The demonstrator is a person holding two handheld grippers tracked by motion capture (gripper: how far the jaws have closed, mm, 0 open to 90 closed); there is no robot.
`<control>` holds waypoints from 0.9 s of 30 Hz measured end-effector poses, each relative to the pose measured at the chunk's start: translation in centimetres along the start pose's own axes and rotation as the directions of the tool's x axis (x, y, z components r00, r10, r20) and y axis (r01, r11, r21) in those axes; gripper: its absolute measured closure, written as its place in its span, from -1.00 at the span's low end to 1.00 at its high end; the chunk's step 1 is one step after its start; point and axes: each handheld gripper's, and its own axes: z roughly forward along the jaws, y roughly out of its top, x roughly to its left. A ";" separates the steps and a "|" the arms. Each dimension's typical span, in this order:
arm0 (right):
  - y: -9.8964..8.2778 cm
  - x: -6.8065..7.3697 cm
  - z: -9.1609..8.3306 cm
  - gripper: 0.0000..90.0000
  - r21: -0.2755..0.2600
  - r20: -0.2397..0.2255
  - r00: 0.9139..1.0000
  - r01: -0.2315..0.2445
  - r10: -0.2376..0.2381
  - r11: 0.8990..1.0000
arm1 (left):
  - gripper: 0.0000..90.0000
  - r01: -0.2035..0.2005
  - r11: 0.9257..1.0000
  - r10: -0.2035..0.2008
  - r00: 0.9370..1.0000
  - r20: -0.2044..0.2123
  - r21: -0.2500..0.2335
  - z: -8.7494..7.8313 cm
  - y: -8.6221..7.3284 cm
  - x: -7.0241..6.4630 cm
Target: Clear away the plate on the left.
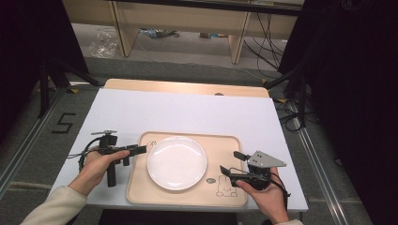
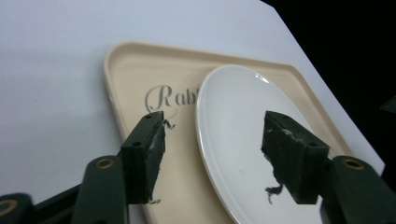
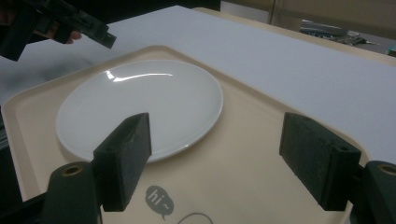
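Plate [image 1: 176,162] was the thing in hand: plain white and round, it lay flat in the middle of the tray [image 1: 141,187], slightly toward the tray's left edge, with bare rim showing on every side. The tray itself sat at the near edge of the table [image 1: 187,108], with a printed word near its far left corner and a small rabbit drawing at its near right corner.

I held my left gripper [image 1: 141,150] at the tray's left edge, pointing across at the plate. Its jaws stood well apart and clamped nothing. In the left gripper view one jaw hung over the bare tray and the other over the plate's face, so the plate's left rim [image 2: 201,140] ran between them without either pad pressing on it (as far as I could judge, a stance for taking the rim or for having just let it go).

My right gripper [image 1: 230,171] sat at the tray's near right corner, jaws spread wide and empty, aimed over the tray toward the plate [image 3: 140,107]. Nothing lay between its pads except bare tray. I judged it was kept there, low and off to the side, so it stayed clear of the plate while the left did the work.
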 end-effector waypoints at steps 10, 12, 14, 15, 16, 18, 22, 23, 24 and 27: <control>0.0 0.0 0.0 -0.43 0.008 -0.005 1.000 -0.003 0.003 1.000 | -0.25 -0.161 0.982 0.154 0.985 -0.074 -0.100 -3.5 0.5 -0.4; 0.0 0.0 -0.1 -0.43 0.017 0.001 1.000 -0.001 0.001 1.000 | -0.26 -0.168 0.979 0.158 0.984 -0.087 -0.113 -4.2 0.4 -0.3; 0.0 0.0 -0.1 -0.43 0.017 0.003 1.000 0.001 -0.001 1.000 | -0.27 -0.203 0.969 0.187 0.975 -0.119 -0.138 -5.5 0.0 0.0; 0.0 0.0 -0.1 -0.43 0.017 0.003 1.000 0.000 0.000 1.000 | -0.27 -0.223 0.964 0.204 0.970 -0.134 -0.145 -6.0 -0.1 0.1; 0.0 0.0 -0.1 -0.43 0.017 0.003 1.000 0.000 0.000 1.000 | -0.28 -0.223 0.964 0.204 0.970 -0.134 -0.145 -6.0 -0.1 0.1; 0.0 0.0 -0.1 -0.43 0.027 0.007 1.000 -0.001 0.000 1.000 | -0.28 -0.254 0.953 0.229 0.960 -0.160 -0.162 -6.8 -0.4 0.2; 0.0 0.0 -0.1 -0.43 0.029 0.009 1.000 -0.001 0.000 1.000 | -0.34 -0.281 0.943 0.247 0.950 -0.191 -0.176 -8.0 -1.0 0.5; 0.0 0.0 -0.1 -0.43 0.029 0.009 1.000 0.001 -0.001 1.000 | -0.35 -0.285 0.942 0.250 0.949 -0.194 -0.178 -8.2 -1.1 0.6; -0.1 0.0 0.1 -0.43 0.014 -0.001 1.000 -0.005 0.005 1.000 | -0.38 -0.279 0.943 0.243 0.950 -0.195 -0.180 -8.3 -1.2 0.6; -0.1 0.0 0.1 -0.43 0.014 0.000 1.000 -0.005 0.005 1.000 | -0.44 -0.286 0.939 0.247 0.947 -0.206 -0.189 -8.2 -1.2 0.6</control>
